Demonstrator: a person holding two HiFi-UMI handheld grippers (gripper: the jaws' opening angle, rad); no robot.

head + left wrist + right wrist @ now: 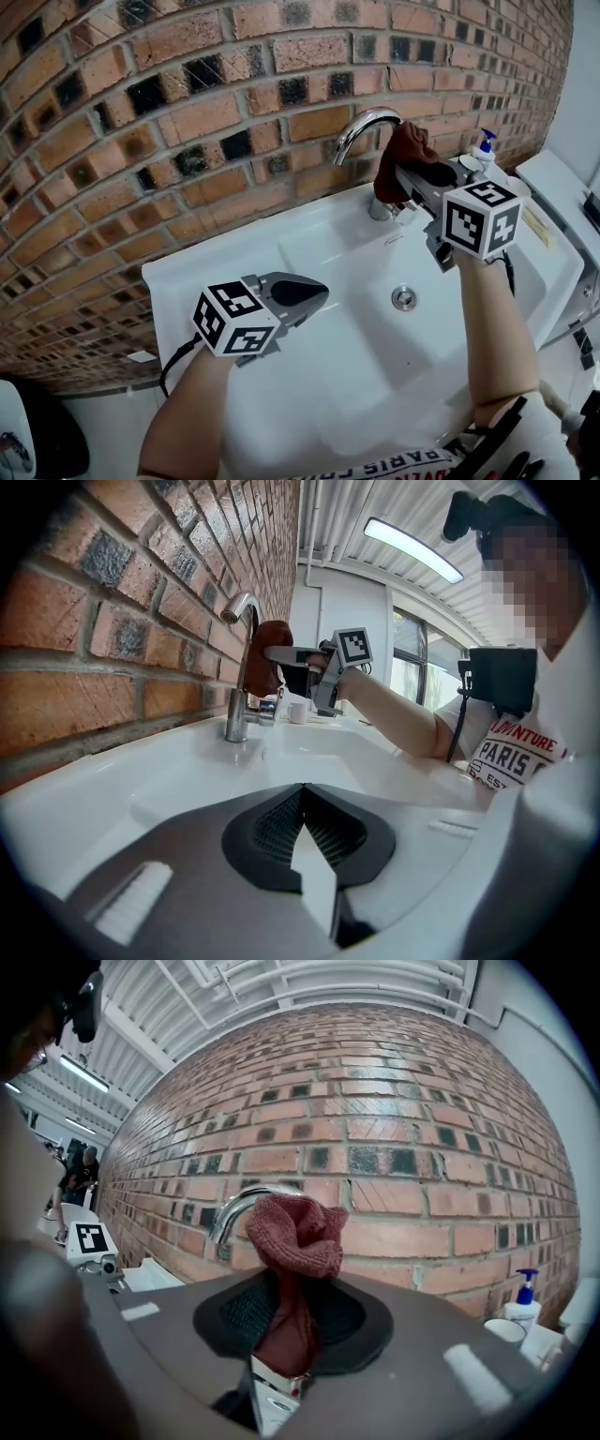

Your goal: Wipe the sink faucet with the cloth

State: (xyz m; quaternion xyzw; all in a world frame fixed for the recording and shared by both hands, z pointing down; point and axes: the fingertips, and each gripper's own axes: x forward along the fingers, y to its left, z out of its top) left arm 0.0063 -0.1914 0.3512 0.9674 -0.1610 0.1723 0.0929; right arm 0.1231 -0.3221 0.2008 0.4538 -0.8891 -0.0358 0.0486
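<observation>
A curved chrome faucet [366, 127] rises at the back of the white sink [234, 267], against the brick wall. My right gripper [410, 180] is shut on a reddish-brown cloth [405, 152], which is bunched against the right side of the spout's arch. In the right gripper view the cloth [297, 1237] bulges out of the jaws in front of the faucet [232, 1209]. My left gripper [305, 292] hovers shut and empty over the sink's left side, well away from the faucet [238, 672]. The left gripper view shows the cloth [267, 663] beside the spout.
A soap pump bottle [485, 145] and a white cup [506, 1330] stand on the sink's back right corner. The drain [404, 298] lies mid-basin. The brick wall runs close behind the faucet. A white appliance [562, 187] stands to the right.
</observation>
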